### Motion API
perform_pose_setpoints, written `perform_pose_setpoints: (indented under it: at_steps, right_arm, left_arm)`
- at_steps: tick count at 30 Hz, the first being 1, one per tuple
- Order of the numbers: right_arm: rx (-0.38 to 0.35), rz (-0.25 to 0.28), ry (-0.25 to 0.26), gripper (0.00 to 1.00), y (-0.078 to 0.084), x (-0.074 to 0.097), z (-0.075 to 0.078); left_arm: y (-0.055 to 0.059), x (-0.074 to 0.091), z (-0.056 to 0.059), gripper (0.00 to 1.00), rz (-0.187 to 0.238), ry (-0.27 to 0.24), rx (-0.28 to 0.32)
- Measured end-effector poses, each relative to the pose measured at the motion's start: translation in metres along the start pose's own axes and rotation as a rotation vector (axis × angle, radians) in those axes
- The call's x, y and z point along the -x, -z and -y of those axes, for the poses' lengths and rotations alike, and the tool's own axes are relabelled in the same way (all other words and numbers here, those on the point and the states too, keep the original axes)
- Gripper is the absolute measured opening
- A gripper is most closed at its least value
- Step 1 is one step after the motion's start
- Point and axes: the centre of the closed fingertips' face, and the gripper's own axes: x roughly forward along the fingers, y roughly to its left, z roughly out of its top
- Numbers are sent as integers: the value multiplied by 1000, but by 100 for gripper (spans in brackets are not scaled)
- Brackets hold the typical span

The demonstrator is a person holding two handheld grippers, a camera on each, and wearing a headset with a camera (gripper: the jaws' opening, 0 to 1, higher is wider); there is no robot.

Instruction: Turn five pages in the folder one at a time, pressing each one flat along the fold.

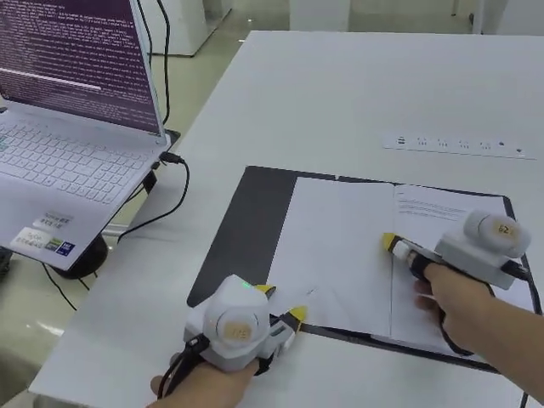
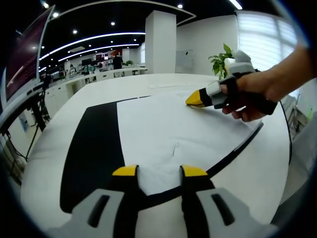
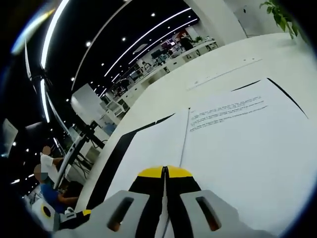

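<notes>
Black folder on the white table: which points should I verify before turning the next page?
1. Black folder lies open on white table: ok.
2. Right tool shut, tips at the centre fold: ok.
3. Left tool open, at near edge of blank left page: ok.
4. That page lies flat: ok.
5. Black laptop cable apart from folder: ok.
6. Number of pages already turned: cannot tell.

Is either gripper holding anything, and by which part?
Nothing is held: the right gripper is shut empty at the fold, the left gripper open at the near edge of the left page.
</notes>
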Motion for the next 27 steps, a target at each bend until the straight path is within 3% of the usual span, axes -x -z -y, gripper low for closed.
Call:
perform_pose_setpoints:
  at_steps: [3, 12, 27]
  right_arm:
    - [-27, 10, 13, 0, -5, -4, 0]
    - [-21, 17, 18, 0, -21, -18, -5]
    - [27, 4, 24, 0, -46, -45, 6]
  left_arm:
    - [0, 0, 0, 31, 3, -2, 1]
    - [0, 0, 0, 31, 3, -4, 4]
    - [1, 0, -1, 31, 13, -8, 8]
